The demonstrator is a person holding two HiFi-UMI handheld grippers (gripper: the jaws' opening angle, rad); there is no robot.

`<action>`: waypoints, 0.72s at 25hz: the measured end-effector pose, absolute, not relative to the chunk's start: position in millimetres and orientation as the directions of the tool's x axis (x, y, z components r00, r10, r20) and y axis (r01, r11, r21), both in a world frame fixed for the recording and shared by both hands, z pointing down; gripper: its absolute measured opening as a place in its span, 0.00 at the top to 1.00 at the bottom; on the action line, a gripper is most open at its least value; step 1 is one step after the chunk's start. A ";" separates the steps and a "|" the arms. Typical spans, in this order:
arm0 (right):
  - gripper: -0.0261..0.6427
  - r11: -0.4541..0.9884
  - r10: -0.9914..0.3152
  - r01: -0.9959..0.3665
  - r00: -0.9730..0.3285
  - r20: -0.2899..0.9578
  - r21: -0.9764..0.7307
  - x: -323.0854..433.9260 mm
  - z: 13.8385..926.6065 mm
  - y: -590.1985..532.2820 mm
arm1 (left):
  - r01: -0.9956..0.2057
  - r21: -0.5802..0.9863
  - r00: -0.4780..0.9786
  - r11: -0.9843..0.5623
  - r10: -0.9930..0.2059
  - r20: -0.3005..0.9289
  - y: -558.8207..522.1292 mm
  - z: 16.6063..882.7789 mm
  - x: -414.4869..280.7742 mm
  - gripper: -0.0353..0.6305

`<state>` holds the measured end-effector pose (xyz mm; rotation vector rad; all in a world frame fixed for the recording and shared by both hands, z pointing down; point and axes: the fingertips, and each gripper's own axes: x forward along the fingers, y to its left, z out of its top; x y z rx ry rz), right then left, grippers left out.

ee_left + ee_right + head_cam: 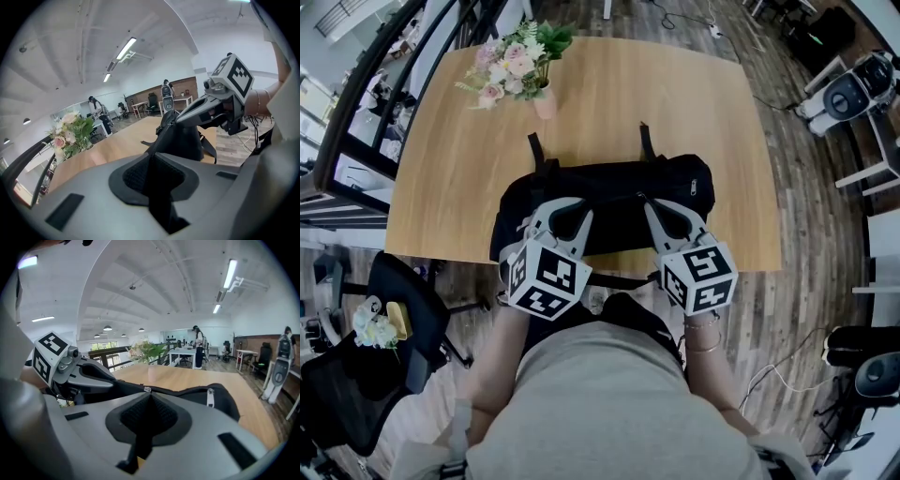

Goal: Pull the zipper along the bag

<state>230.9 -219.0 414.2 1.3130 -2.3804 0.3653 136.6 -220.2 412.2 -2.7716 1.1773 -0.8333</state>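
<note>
Jaws together: left gripper (151, 153) pinches bag (183, 138) fabric; right gripper (149, 393) pinches zipper pull (145, 389), mostly hidden behind its tips.

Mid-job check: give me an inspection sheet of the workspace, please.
Surface: wooden table, level.
Job's things: black bag at the near edge; zipper pull on its top.
Clutter: flower vase, far left corner.
Grippers: left gripper shut on bag fabric; right gripper shut, apparently pinching the zipper pull.
Cables: floor cable at lower right; none seen on the table.
Surroundings: office chair at left; person at far desks.
</note>
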 end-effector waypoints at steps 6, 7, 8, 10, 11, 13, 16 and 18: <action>0.94 0.465 -0.783 -0.885 -0.424 0.456 -0.025 262.3 410.5 -227.1 | -0.689 -0.207 0.561 -0.695 -0.691 0.456 -224.1 410.2 132.6 0.87; 0.94 0.455 -0.788 -0.890 -0.415 0.455 -0.024 266.9 410.6 -228.5 | -0.692 -0.207 0.558 -0.691 -0.695 0.454 -225.0 409.9 132.0 0.87; 0.94 0.446 -0.792 -0.895 -0.407 0.455 -0.024 271.4 410.7 -229.6 | -0.695 -0.206 0.556 -0.688 -0.697 0.453 -225.8 409.6 131.5 0.87; 0.94 0.430 -0.801 -0.903 -0.392 0.453 -0.021 279.7 410.3 -231.6 | -0.700 -0.205 0.553 -0.684 -0.701 0.450 -227.3 409.2 131.0 0.87; 0.94 0.422 -0.806 -0.907 -0.383 0.452 -0.017 283.7 409.7 -232.9 | -0.702 -0.205 0.551 -0.682 -0.703 0.450 -228.0 409.1 130.6 0.87; 0.94 0.399 -0.818 -0.917 -0.360 0.448 -0.008 293.4 408.3 -235.4 | -0.707 -0.205 0.547 -0.677 -0.707 0.449 -229.0 409.3 128.9 0.87; 0.94 0.359 -0.835 -0.933 -0.325 0.444 -0.007 311.4 405.9 -237.8 | -0.711 -0.200 0.544 -0.674 -0.708 0.451 -229.0 409.6 126.0 0.87; 0.94 0.350 -0.838 -0.937 -0.315 0.445 -0.005 318.9 405.5 -238.7 | -0.709 -0.198 0.547 -0.676 -0.706 0.451 -229.2 409.5 126.3 0.87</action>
